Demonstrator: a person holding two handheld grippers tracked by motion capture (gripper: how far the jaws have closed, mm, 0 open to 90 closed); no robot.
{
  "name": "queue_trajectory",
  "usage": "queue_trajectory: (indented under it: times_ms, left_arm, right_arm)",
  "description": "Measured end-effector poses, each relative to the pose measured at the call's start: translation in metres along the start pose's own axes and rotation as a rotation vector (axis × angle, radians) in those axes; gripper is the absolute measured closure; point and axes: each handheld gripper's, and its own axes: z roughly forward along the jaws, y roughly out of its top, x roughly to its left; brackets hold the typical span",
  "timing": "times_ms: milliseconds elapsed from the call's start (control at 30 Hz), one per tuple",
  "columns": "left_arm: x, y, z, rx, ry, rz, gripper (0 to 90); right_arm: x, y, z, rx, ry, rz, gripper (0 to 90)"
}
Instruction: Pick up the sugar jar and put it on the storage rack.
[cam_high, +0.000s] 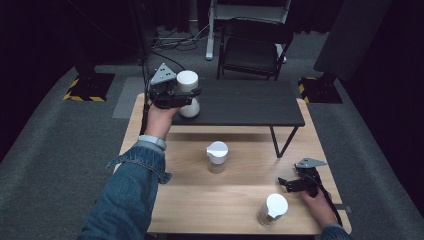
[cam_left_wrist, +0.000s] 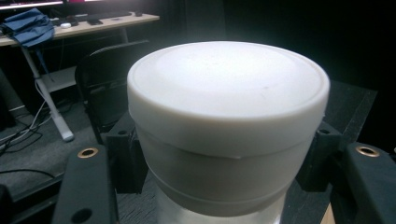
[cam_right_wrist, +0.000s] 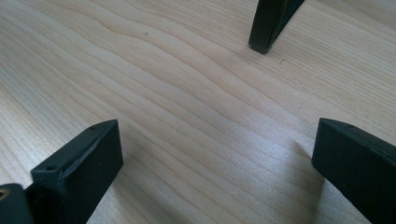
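1. The left gripper (cam_high: 184, 96) was up at the near-left corner of the black shelf (cam_high: 240, 102), the raised dark one at the far side of the wooden table (cam_high: 200, 200).
2. Its jaws pinched a white-capped jar (cam_high: 188, 82) from both sides, just under the cap. In the left gripper view the cap (cam_left_wrist: 227, 98) sat square between the two black jaws, with the pads against the jar's neck.
3. Key relation: the jar's long axis stood upright, the jaws came in level across it, and its base sat at or just over the shelf's edge. I could not tell whether it touched the shelf.
4. A second white thing (cam_high: 190, 108) showed just below the gripper, too hidden to name. It could be the jar's lower body.
5. The right gripper (cam_high: 289, 184) rested low on the table at the near-right, jaws spread with nothing between them; in its own view there was bare wood and one foot of the shelf's leg (cam_right_wrist: 267, 28).
6. Two more jars stood upright on the table: one mid-table (cam_high: 217, 156), one near-right (cam_high: 273, 208), just beside the right gripper.
7. Judgement: the right hand was the nearer one for the near-right jar, and the mid-table jar lay between both hands.
8. Judgement: any coming set-down or lift at the shelf should go straight along the jar's axis, since a sideways pull could tip it.
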Motion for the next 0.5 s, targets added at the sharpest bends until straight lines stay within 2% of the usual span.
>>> queue_trajectory:
  times_ms: [67,200,267,500]
  left_arm:
    - [0.000,0.000,0.000,-0.009,0.003,-0.013,26.3]
    - [-0.001,0.002,0.000,0.014,0.016,-0.018,16.7]
    - [0.000,0.002,-0.001,0.019,0.009,-0.022,13.2]
    - [-0.005,0.000,-0.012,0.009,0.000,0.038,7.9]
  right_arm:
    - [0.000,0.000,0.000,0.000,0.000,0.000,1.8]
    - [0.000,0.000,0.000,0.000,0.000,0.000,1.8]
    - [0.000,0.000,0.000,0.000,0.000,0.000,1.8]
    - [0.000,0.000,0.000,0.000,0.000,-0.001,1.8]
